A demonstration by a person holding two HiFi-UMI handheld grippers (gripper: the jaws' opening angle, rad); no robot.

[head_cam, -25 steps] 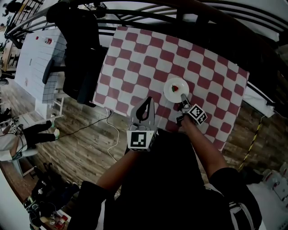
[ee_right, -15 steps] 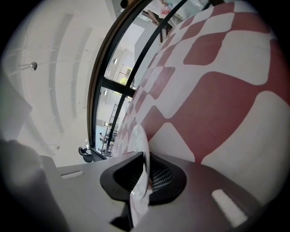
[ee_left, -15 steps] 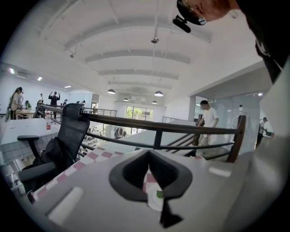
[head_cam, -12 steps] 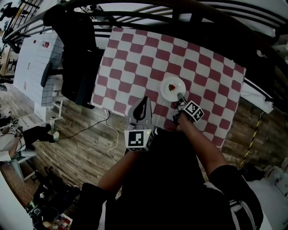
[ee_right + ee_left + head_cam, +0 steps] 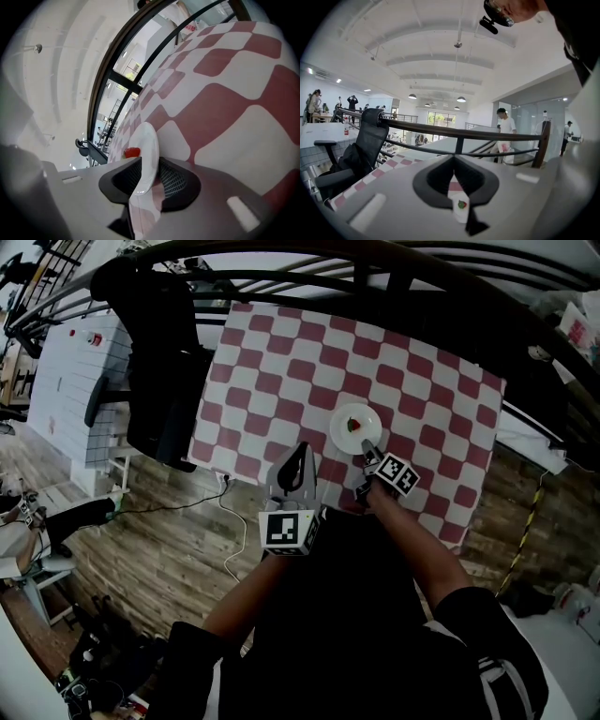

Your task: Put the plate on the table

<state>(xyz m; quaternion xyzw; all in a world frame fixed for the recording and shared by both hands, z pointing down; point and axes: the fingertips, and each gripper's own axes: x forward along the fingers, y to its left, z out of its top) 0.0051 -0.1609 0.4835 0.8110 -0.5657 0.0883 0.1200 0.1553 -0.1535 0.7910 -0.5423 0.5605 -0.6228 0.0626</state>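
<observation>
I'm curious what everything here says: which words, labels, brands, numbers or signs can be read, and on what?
No text can be read in any view.
Left marker cube and right marker cube: black-and-white square patterns, no letters.
White bag beyond the table: red print, too blurred to read.
White cabinet: small red mark, too small to read.

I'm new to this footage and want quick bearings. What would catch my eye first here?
The red-and-white checked table dominates the upper part of the head view. A white plate lies on it right of centre, carrying a small red morsel. The right gripper sits at the plate's near rim; its jaws have just been opening, with the rim between them.
</observation>
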